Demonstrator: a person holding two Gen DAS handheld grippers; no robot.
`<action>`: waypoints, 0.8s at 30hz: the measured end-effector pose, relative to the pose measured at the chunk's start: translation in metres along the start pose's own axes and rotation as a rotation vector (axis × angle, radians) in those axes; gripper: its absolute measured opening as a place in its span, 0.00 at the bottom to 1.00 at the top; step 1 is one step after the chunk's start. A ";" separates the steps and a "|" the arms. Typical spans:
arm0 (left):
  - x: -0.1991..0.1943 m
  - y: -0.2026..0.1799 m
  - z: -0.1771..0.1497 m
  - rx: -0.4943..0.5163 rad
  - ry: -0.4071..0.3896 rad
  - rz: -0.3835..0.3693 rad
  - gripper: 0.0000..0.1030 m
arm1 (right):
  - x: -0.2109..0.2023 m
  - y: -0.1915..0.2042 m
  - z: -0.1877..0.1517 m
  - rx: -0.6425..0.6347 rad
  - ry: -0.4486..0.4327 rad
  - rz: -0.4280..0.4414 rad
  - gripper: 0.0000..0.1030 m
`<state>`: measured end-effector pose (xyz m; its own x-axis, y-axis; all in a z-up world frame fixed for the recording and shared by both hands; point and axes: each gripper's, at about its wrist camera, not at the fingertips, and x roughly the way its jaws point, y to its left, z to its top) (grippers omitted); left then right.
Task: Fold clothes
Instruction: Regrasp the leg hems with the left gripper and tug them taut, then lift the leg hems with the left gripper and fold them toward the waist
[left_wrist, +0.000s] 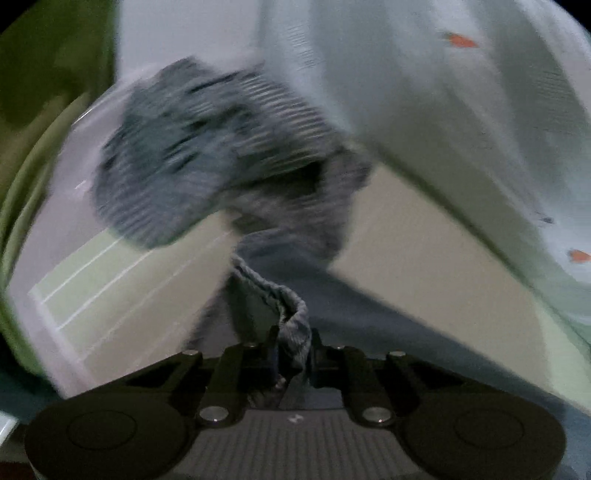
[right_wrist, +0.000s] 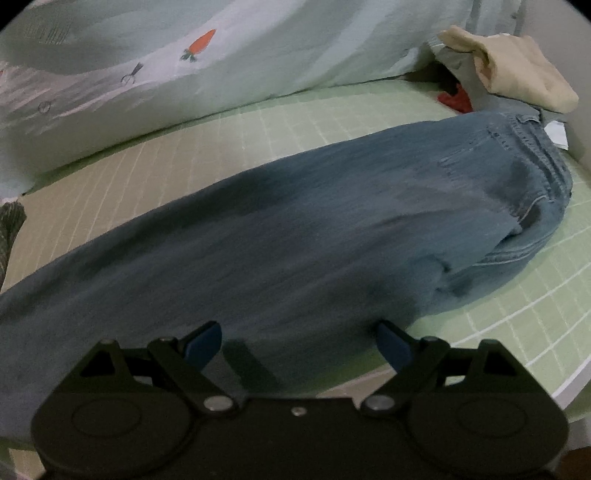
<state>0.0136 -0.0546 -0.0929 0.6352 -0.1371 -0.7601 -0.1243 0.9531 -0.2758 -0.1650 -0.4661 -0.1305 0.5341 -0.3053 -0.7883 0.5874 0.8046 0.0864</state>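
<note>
The jeans are laid out long across the green grid-pattern mat, waistband and pockets at the far right end, legs running off to the lower left. The right gripper hangs just over the near edge of the denim with its blue pads spread wide apart, nothing pinched between them, only fabric underneath.

The left gripper is a different story: its jaws are clamped down on a bunched-up hem or cuff of the jeans, the frayed edge sticking up right between the fingers. That view is badly smeared, so details past the cuff are mushy.

Around it all (the bed is pretty crowded):
- A big pale quilt with little carrot prints is heaped along the far side of the mat, right up against it, so there's not much room behind the jeans.
- A cream-coloured garment is piled at the far right corner, past the waistband, with something red peeking out under it.
- A small white tag or paper lies just beside the waistband.
- In the left wrist view a grey striped piece of clothing fills the middle, beyond the held cuff; it looks crumpled, though with that blur it's hard to say whether it's lying on the mat or hanging.
</note>
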 end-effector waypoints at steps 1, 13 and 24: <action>-0.001 -0.018 0.001 0.027 -0.010 -0.018 0.13 | -0.001 -0.007 0.002 0.005 -0.006 0.002 0.89; 0.031 -0.231 -0.107 0.367 0.184 -0.178 0.22 | -0.014 -0.124 0.019 0.075 -0.033 -0.054 0.89; -0.009 -0.215 -0.118 0.334 0.089 -0.170 0.67 | -0.013 -0.133 0.029 0.026 -0.049 -0.023 0.89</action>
<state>-0.0556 -0.2902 -0.0965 0.5552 -0.3091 -0.7721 0.2417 0.9483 -0.2059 -0.2325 -0.5841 -0.1141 0.5487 -0.3490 -0.7597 0.6154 0.7836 0.0846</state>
